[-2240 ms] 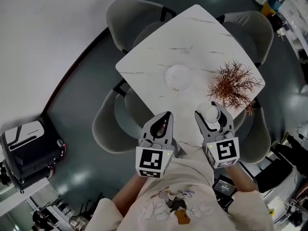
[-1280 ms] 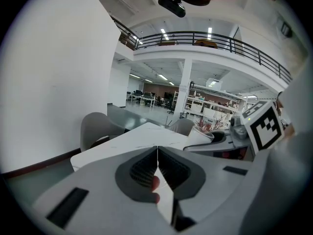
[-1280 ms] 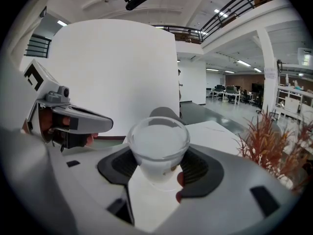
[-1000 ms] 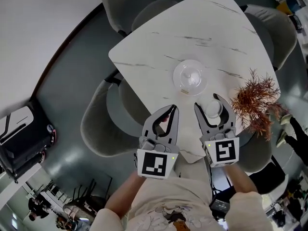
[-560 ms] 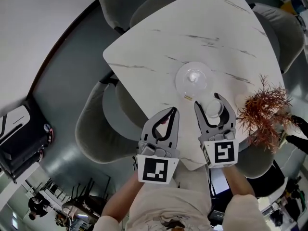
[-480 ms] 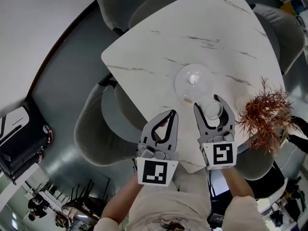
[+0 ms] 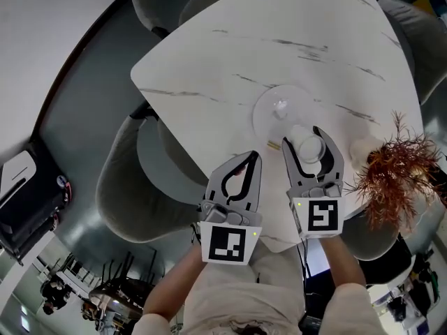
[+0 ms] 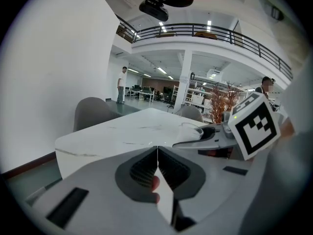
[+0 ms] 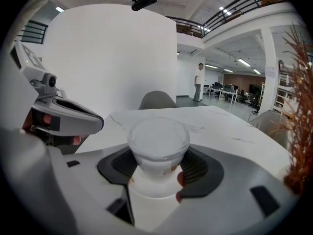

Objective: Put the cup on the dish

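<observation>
Head view: white marble surface (image 7: 314, 19), dried plant (image 7: 394, 169) at its right edge. Clear glass dish (image 7: 269, 114) sits toward the near edge. Right gripper (image 7: 302, 138) pinches a small white cup (image 7: 308, 148) at the dish's near rim; contact unclear. Left gripper (image 7: 253, 156) is pressed together, empty, at the near edge. Step: carrying the cup. Next, likely centre it over the dish, lower, release.

A white, grey-veined table (image 7: 230, 54) stands ringed by grey chairs (image 7: 122, 194) on a dark floor (image 7: 77, 117), with a rust-brown dried plant (image 7: 398, 173) at its right edge. A black box (image 7: 28, 194) sits well apart at left. In the hall beyond, a person (image 8: 120, 84) stands below a railed balcony (image 8: 205, 31).
</observation>
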`<state>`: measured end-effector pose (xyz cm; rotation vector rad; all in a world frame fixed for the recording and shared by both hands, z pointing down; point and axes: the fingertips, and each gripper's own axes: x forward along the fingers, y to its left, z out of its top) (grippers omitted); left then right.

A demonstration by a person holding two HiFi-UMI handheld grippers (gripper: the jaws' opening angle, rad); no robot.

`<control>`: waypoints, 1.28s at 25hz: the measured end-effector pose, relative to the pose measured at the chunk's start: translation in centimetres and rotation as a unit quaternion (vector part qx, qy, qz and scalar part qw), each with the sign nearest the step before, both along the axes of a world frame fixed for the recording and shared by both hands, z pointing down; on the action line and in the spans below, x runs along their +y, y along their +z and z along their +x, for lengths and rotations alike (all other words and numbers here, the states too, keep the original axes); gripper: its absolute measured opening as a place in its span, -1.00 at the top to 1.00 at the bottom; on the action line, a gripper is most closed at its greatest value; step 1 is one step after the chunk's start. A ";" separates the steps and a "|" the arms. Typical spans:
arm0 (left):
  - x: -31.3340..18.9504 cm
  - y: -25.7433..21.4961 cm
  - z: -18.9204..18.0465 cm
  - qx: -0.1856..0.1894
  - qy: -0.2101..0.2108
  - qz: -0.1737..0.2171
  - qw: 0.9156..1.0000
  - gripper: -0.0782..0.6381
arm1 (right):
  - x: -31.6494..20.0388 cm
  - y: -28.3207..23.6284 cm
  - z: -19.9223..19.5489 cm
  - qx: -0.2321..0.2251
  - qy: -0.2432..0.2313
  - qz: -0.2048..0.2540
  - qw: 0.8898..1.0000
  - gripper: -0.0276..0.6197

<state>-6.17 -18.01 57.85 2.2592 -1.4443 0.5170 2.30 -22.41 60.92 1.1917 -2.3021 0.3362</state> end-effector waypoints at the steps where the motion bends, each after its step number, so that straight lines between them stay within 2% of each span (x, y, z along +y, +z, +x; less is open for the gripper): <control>1: -0.1 0.5 0.1 -0.002 0.002 -0.002 1.000 0.77 | -0.1 0.5 0.0 0.004 -0.001 -0.005 1.000 0.11; 10: -0.6 2.5 0.1 -0.003 0.001 -0.009 1.000 0.77 | -0.9 2.7 -0.9 0.000 -0.003 -0.024 1.000 0.11; 14: -1.0 2.7 -0.2 -0.002 -0.005 -0.009 1.000 0.77 | -1.1 3.5 -1.0 0.024 -0.014 -0.032 0.999 0.11; 18: -1.1 3.0 -0.3 -0.001 -0.008 -0.012 1.000 0.77 | -2.0 3.0 -2.0 -0.001 -0.010 -0.009 1.000 0.11; 22: -1.3 2.9 -0.5 0.001 -0.009 -0.009 1.000 0.77 | -2.1 3.5 -1.7 0.024 -0.009 -0.021 0.999 0.11; 27: -1.2 2.8 -0.9 0.002 -0.012 -0.007 1.000 0.77 | -2.3 3.0 -2.5 -0.006 -0.004 -0.010 1.000 0.11; 32: -1.0 2.7 -1.0 0.004 -0.018 -0.003 1.000 0.77 | -2.8 2.3 -2.4 -0.004 -0.010 0.012 1.000 0.11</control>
